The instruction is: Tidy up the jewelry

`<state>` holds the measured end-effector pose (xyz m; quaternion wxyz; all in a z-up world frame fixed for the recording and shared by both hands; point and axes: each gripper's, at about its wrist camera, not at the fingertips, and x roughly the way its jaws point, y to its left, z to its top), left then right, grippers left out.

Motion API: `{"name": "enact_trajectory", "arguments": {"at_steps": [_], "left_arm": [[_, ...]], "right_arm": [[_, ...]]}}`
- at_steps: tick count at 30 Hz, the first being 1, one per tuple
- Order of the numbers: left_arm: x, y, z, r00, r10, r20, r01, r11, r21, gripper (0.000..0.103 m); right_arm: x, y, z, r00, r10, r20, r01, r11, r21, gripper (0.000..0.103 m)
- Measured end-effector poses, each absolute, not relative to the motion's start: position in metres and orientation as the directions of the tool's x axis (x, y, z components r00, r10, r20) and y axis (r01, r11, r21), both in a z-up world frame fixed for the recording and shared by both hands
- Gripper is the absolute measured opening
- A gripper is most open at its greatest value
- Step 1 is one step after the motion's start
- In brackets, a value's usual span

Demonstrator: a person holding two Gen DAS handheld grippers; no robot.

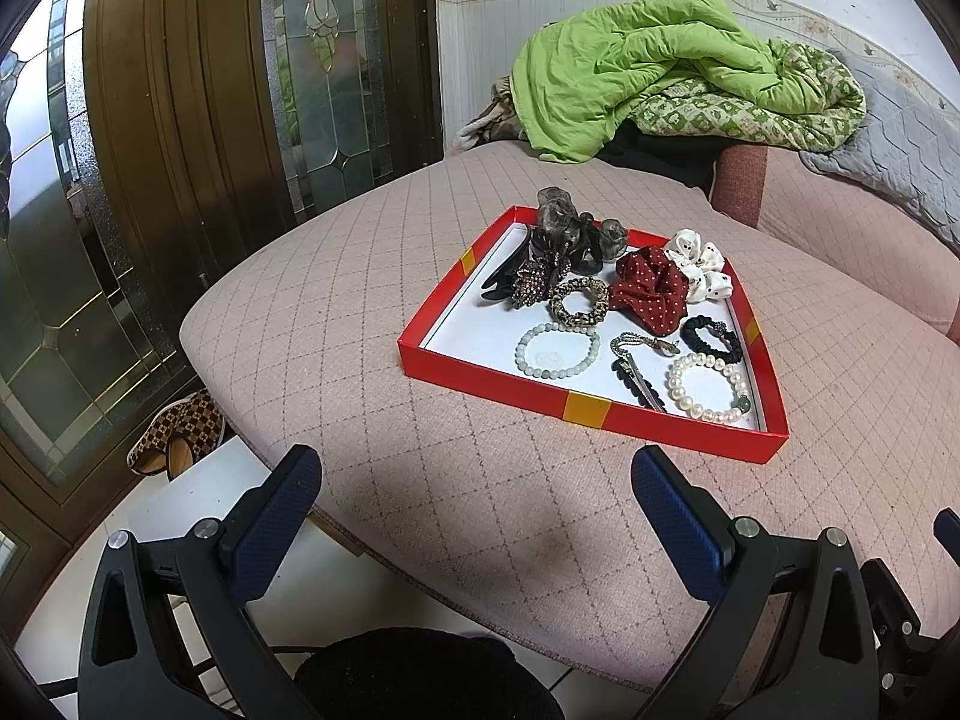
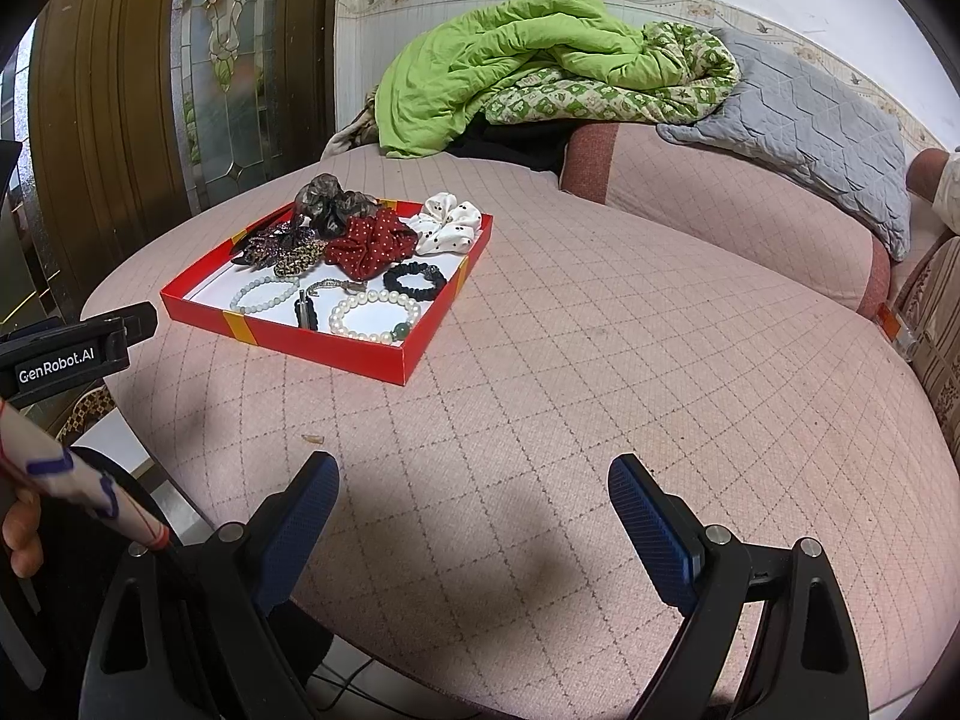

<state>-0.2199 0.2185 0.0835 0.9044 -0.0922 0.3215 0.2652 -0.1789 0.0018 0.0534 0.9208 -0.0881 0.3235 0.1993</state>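
Note:
A shallow red tray (image 1: 510,381) (image 2: 336,353) lies on the pink quilted cushion. It holds a white pearl bracelet (image 1: 710,384) (image 2: 372,317), a pale green bead bracelet (image 1: 557,348) (image 2: 262,294), a metal hair clip (image 1: 639,381) (image 2: 306,309), a black hair tie (image 1: 711,339) (image 2: 415,280), a red dotted scrunchie (image 1: 648,291) (image 2: 372,246), a white scrunchie (image 1: 702,264) (image 2: 447,222) and dark hair claws (image 1: 558,246). My left gripper (image 1: 477,480) is open and empty, short of the tray's near edge. My right gripper (image 2: 474,489) is open and empty, to the right of the tray.
A green quilt (image 1: 660,72) (image 2: 540,60) and a grey pad (image 2: 810,120) lie on the sofa behind. A wooden door with leaded glass (image 1: 180,90) stands at the left. Slippers (image 1: 180,432) lie on the floor by the cushion's edge. The left gripper's body (image 2: 66,357) shows in the right wrist view.

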Motion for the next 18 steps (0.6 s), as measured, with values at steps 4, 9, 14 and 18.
{"name": "enact_trajectory", "arguments": {"at_steps": [4,9,14,18], "left_arm": [[-0.2186,0.2168,0.0841,0.652,0.421,-0.631,-0.539,0.842,0.004,0.103],[-0.2187,0.2165,0.0839,0.653,0.421,-0.630,-0.539,0.842,0.004,0.103],[-0.2169,0.2182,0.0831,0.605,0.457,-0.652,-0.543,0.836,0.082,0.103],[-0.2138,0.2166,0.0877,0.594,0.455,-0.663,-0.504,0.853,0.134,0.103]], "right_arm": [[-0.1786,0.0019,0.0536,0.710,0.310,-0.632,-0.424,0.905,-0.033,0.094],[-0.1787,0.0012,0.0529,0.710,0.311,-0.632,-0.425,0.905,-0.033,0.094],[-0.1791,-0.0003,0.0533,0.707,0.316,-0.633,-0.427,0.904,-0.026,0.094],[-0.1783,-0.0049,0.0548,0.700,0.326,-0.635,-0.424,0.905,-0.003,0.094]]}}
